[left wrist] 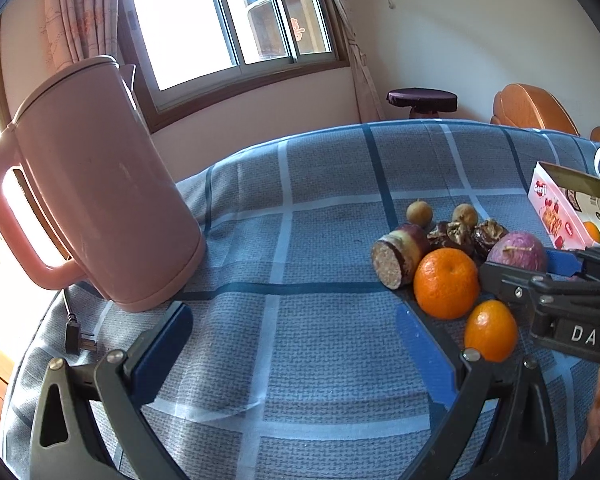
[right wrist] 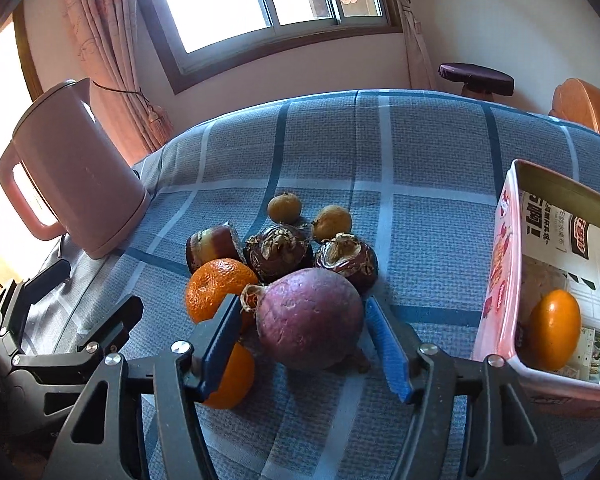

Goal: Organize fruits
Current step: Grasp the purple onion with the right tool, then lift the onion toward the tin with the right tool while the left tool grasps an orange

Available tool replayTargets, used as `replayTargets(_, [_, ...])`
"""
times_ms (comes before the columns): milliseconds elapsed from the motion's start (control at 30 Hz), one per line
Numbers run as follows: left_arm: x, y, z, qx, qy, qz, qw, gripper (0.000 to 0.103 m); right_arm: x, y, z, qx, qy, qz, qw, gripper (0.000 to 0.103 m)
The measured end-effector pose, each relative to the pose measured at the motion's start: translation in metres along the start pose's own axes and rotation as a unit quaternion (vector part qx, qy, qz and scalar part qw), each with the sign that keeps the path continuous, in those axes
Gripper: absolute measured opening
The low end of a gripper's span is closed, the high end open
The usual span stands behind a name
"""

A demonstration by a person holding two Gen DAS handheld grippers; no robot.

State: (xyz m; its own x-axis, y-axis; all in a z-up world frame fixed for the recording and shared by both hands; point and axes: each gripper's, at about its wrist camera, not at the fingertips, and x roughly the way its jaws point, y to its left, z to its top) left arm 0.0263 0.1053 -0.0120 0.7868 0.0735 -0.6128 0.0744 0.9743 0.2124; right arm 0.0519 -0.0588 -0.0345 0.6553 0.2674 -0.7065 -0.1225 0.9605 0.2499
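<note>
Two grippers work over a table covered in a blue checked cloth, where a small heap of fruit lies near the middle. The right gripper points down at a purple round fruit, which sits between its blue pads; the left pad looks to be at the fruit's stem end, while a narrow gap shows beside the right pad, so the fingers bracket the fruit without a clear squeeze. No earlier picture is there to compare. The left gripper hangs over bare cloth with its fingers spread wide and nothing between them. Just left of the purple fruit is a mandarin, and a smaller orange fruit lies partly hidden behind the right gripper's left finger. Behind the purple fruit sit two dark brown bulbs with ragged tops, a cut piece of purple-skinned root and two small tan fruits. On the right stands a pink open box, well apart from the heap, with one orange fruit lying inside it. A pink kettle stands at the far left, its plug lying on the cloth.
</note>
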Motion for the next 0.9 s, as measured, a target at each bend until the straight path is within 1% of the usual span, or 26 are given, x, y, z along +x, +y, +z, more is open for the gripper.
replayTargets(33, [0.000,0.000,0.000,0.000,0.001,0.001,1.0000,0.103,0.001,-0.001,0.000,0.002,0.002,-0.002,1.000,0.052])
replayTargets(200, [0.001,0.001,0.001,-0.004,0.002,0.002,1.0000,0.103,0.001,0.010,0.000,-0.022,0.001,-0.025,0.999,0.052])
replayTargets(267, [0.002,0.002,0.001,-0.006,0.002,0.001,1.0000,0.103,-0.001,0.010,0.000,-0.026,-0.002,-0.023,0.999,0.052])
replayTargets(333, [0.002,0.003,0.000,-0.009,0.003,0.000,1.0000,0.103,-0.009,0.011,-0.002,-0.025,-0.023,-0.013,0.999,0.052])
replayTargets(467, [0.002,0.005,0.000,-0.011,0.001,-0.004,0.9999,0.103,-0.032,0.020,-0.009,-0.046,-0.075,-0.019,0.996,0.052])
replayTargets(533, [0.000,0.004,0.000,-0.014,-0.001,-0.020,0.9997,0.103,-0.043,0.023,-0.013,-0.056,-0.098,-0.029,0.993,0.052])
replayTargets(633, [-0.006,0.003,0.001,-0.019,-0.009,-0.058,0.9981,0.103,-0.060,0.020,-0.017,-0.068,-0.132,-0.067,0.987,0.052])
replayTargets(700, [-0.010,0.001,0.002,-0.022,-0.012,-0.085,0.9961,0.103,-0.071,0.014,-0.020,-0.066,-0.150,-0.087,0.983,0.052])
replayTargets(833, [-0.013,-0.011,0.003,-0.035,-0.006,-0.144,0.9889,0.102,-0.084,-0.004,-0.021,-0.053,-0.163,-0.110,0.979,0.052])
replayTargets(900, [-0.012,-0.025,0.004,-0.027,0.005,-0.165,0.9859,0.098,-0.088,-0.012,-0.022,-0.046,-0.163,-0.115,0.979,0.052])
